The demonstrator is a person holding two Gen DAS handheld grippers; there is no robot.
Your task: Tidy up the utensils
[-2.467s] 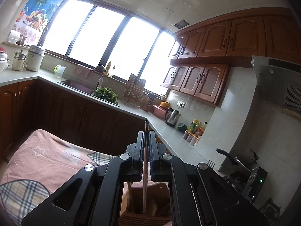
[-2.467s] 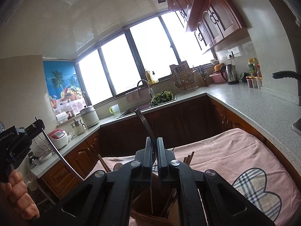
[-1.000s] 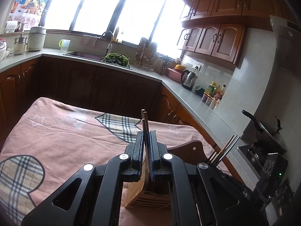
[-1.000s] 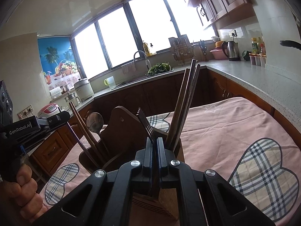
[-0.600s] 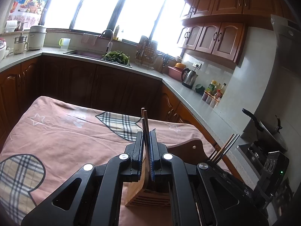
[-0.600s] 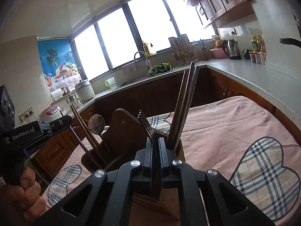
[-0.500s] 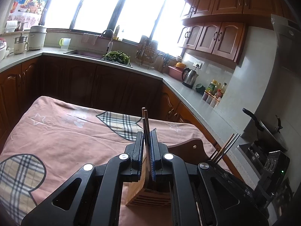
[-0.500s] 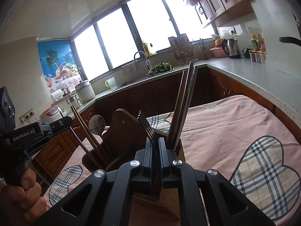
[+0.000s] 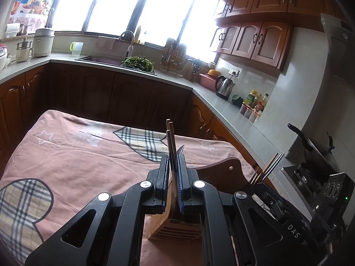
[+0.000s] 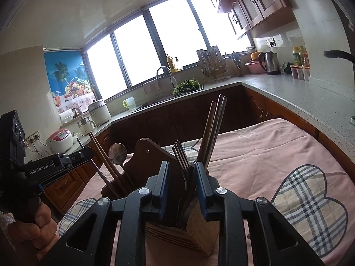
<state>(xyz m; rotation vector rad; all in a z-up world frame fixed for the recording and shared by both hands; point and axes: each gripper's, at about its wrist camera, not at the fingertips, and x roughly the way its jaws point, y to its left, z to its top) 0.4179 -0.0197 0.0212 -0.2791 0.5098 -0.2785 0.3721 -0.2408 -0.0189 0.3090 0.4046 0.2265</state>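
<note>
My left gripper [image 9: 173, 166] is shut on a pair of brown chopsticks [image 9: 170, 135] that stand up out of the wooden utensil holder [image 9: 164, 226] on the pink cloth. In the right wrist view my right gripper [image 10: 180, 173] sits over the same holder [image 10: 199, 228]. Its jaws are opening, and the fork [image 10: 180, 153] stands between the pads without touching them, its lower end in the holder. More chopsticks [image 10: 213, 128] lean in the right compartment, and a spoon [image 10: 117, 151] stands at the left. A hand [image 10: 33, 226] holds the left gripper [image 10: 88, 154] at that side.
The holder has a tall dark wooden back board [image 10: 150, 155]. The table wears a pink cloth [image 9: 73, 155] with plaid hearts. Dark cabinets and a grey counter [image 10: 299, 97] ring the table; a kettle [image 9: 224, 86], bottles and a pan [image 9: 310, 144] stand on the right.
Both grippers came down onto the holder with their utensils. In the last half second the right jaws parted off the fork, which stays standing. The left gripper kept its grip and place.
</note>
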